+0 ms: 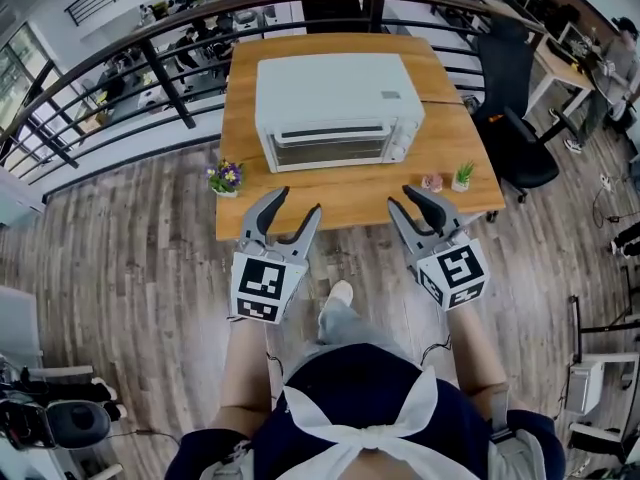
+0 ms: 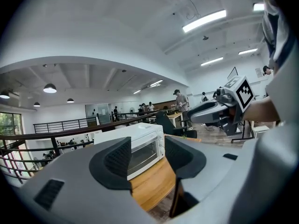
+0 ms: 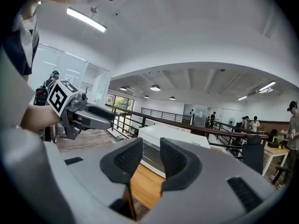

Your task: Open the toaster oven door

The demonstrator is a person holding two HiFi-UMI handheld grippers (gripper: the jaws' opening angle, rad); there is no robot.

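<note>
1. Left claw (image 1: pixel 298 202) and right claw (image 1: pixel 405 198): both released, nothing between the jaws, held at the near edge of the worktop.
2. White boxy metal toaster oven (image 1: pixel 335 93) sits ahead, between the claws and apart from both. Its glass door (image 1: pixel 330 148) is shut, long axis left to right. Neither claw is clearly nearer.
3. Rectangular wooden worktop (image 1: pixel 350 196) on a plank floor (image 1: pixel 130 258), with a dark railing (image 1: pixel 120 56) behind.
</note>
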